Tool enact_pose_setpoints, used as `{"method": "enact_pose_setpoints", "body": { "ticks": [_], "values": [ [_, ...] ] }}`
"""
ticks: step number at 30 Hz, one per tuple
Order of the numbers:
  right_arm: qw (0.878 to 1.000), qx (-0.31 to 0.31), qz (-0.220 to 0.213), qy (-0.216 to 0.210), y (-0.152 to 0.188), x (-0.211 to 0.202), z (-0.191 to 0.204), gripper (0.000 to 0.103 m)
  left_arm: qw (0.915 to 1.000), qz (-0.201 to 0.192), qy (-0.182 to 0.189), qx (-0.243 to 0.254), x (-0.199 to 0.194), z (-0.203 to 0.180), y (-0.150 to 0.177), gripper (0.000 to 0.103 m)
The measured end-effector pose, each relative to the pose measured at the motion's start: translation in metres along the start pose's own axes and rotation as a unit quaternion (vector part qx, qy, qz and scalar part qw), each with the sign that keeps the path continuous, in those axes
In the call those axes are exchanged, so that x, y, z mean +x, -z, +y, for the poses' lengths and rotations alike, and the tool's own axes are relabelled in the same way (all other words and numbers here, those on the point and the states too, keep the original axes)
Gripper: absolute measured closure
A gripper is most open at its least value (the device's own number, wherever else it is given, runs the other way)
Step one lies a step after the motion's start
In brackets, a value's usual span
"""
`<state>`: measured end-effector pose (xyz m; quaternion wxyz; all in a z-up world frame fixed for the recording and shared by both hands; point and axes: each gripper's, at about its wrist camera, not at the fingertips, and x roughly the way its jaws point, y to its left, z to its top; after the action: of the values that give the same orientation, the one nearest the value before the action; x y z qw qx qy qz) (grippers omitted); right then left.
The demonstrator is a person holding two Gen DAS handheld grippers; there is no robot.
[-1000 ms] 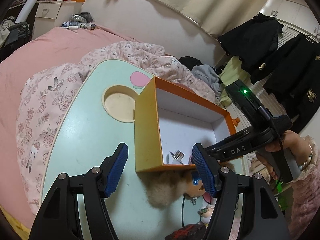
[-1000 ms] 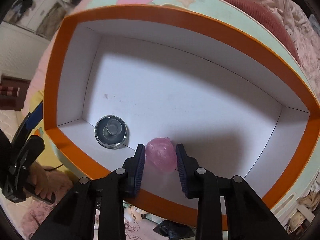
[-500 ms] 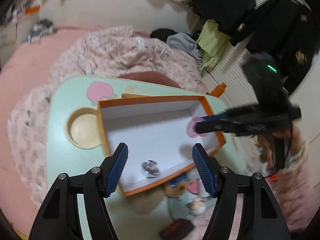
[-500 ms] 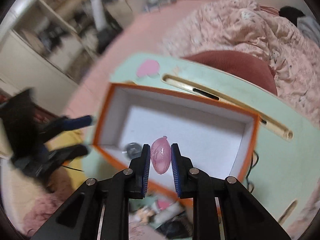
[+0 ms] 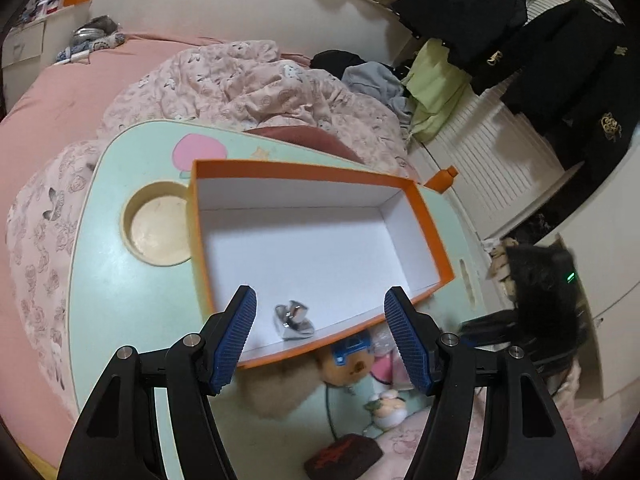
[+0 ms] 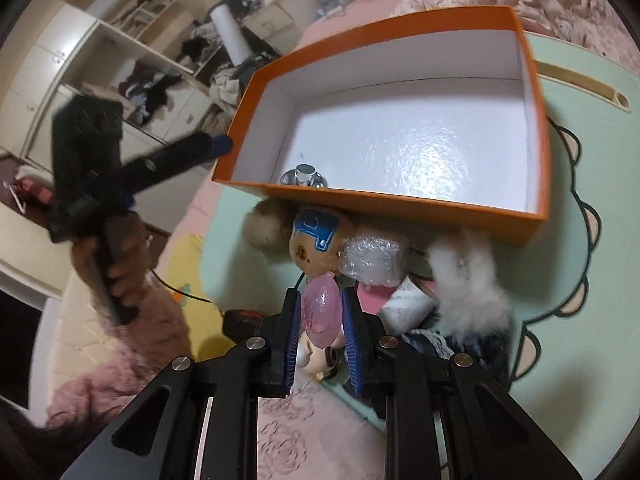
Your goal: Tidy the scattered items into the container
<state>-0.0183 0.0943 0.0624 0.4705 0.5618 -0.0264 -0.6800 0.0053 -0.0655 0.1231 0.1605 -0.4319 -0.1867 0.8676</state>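
Half-hidden doll head (image 6: 316,354) behind jaws

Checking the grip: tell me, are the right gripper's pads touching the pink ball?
Touching. The right wrist view shows both pads of the right gripper pressed against the pink ball, no gap either side.

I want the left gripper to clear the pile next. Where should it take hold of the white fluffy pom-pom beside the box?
Grip the white fluffy pom-pom across its soft middle, probably from above. It lies exposed against the orange box wall, so a side approach is blocked there. The left gripper is open and empty.
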Motion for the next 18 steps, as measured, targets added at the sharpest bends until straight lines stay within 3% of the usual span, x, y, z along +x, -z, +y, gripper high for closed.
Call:
{"method": "enact_pose_setpoints", "body": {
  "ticks": [4, 7, 8, 9, 11, 13, 16, 18],
  "values": [
    [1.000, -0.011, -0.024, 0.007, -0.010, -0.005, 0.009, 0.081, 0.9990, -0.040, 0.002, -0.021, -0.015, 0.007, 0.005, 0.036],
    [0.999, -0.028, -0.032, -0.004, -0.026, -0.015, 0.025, 0.072, 0.9957, -0.081, 0.001, -0.045, -0.027, 0.017, 0.017, 0.036],
    [0.999, -0.035, -0.031, -0.006, -0.039, -0.016, 0.034, 0.065, 0.9939, -0.095, 0.000, -0.056, -0.030, 0.022, 0.022, 0.036],
    [0.999, -0.033, -0.027, -0.009, -0.048, -0.015, 0.038, 0.051, 0.9919, -0.108, -0.006, -0.066, -0.032, 0.027, 0.028, 0.036],
    [1.000, -0.014, 0.007, -0.013, -0.075, 0.000, 0.040, 0.040, 0.9892, -0.122, -0.023, -0.078, -0.031, 0.033, 0.035, 0.036],
    [0.998, 0.007, 0.057, 0.004, -0.098, 0.025, 0.037, 0.040, 0.9848, -0.142, -0.035, -0.095, -0.030, 0.041, 0.043, 0.036],
    [0.991, 0.052, 0.122, 0.019, -0.119, 0.064, 0.024, 0.040, 0.9663, -0.212, -0.029, -0.142, -0.035, 0.056, 0.060, 0.031],
    [0.986, 0.058, 0.152, 0.042, -0.125, 0.084, 0.023, 0.041, 0.9671, -0.209, -0.046, -0.138, -0.028, 0.058, 0.063, 0.028]
  ]
}}
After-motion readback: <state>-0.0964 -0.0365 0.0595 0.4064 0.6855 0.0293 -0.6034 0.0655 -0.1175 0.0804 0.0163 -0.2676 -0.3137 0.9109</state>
